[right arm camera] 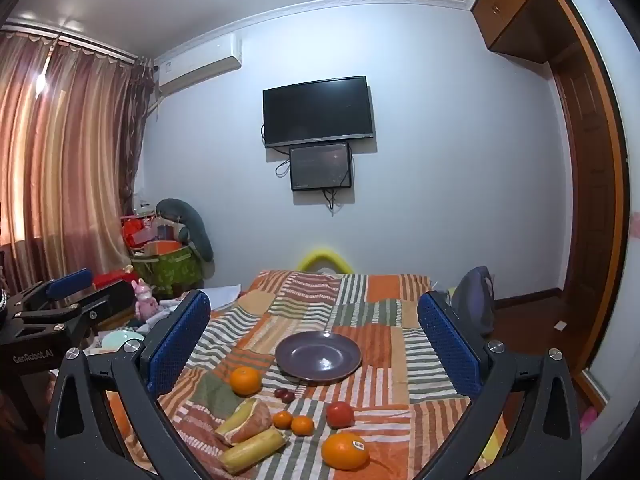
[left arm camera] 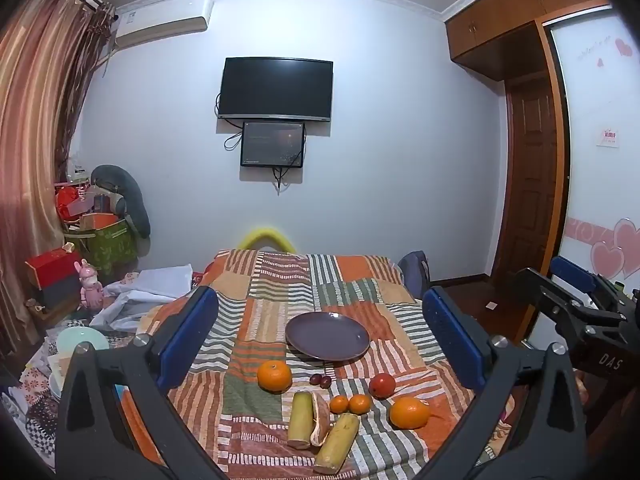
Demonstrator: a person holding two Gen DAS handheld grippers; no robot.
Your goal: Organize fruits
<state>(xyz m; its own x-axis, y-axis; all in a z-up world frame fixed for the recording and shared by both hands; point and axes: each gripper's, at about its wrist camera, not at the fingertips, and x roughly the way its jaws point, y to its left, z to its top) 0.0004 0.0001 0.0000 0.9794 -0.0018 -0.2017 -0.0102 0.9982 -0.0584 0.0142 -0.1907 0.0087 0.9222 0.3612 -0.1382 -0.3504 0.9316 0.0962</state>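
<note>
An empty purple plate (left arm camera: 327, 336) (right arm camera: 318, 357) sits on the striped patchwork cloth (left arm camera: 276, 300) (right arm camera: 384, 328). In front of it lie a left orange (left arm camera: 274, 376) (right arm camera: 245, 381), two dark grapes (left arm camera: 320, 380) (right arm camera: 283, 394), a red fruit (left arm camera: 382, 385) (right arm camera: 340, 415), two small tangerines (left arm camera: 349, 404) (right arm camera: 293, 422), a big orange (left arm camera: 409, 413) (right arm camera: 345, 451), two sugarcane pieces (left arm camera: 336, 443) (right arm camera: 252, 451) and a pomelo wedge (left arm camera: 321, 418) (right arm camera: 248, 422). My left gripper (left arm camera: 320, 336) and right gripper (right arm camera: 314, 344) are open, empty, above the fruit.
The right gripper shows at the right edge of the left wrist view (left arm camera: 588, 316); the left one shows at the left of the right wrist view (right arm camera: 56, 304). Clutter, boxes and a pink toy (left arm camera: 90, 284) stand left. A backpack (right arm camera: 474, 300) and door are right.
</note>
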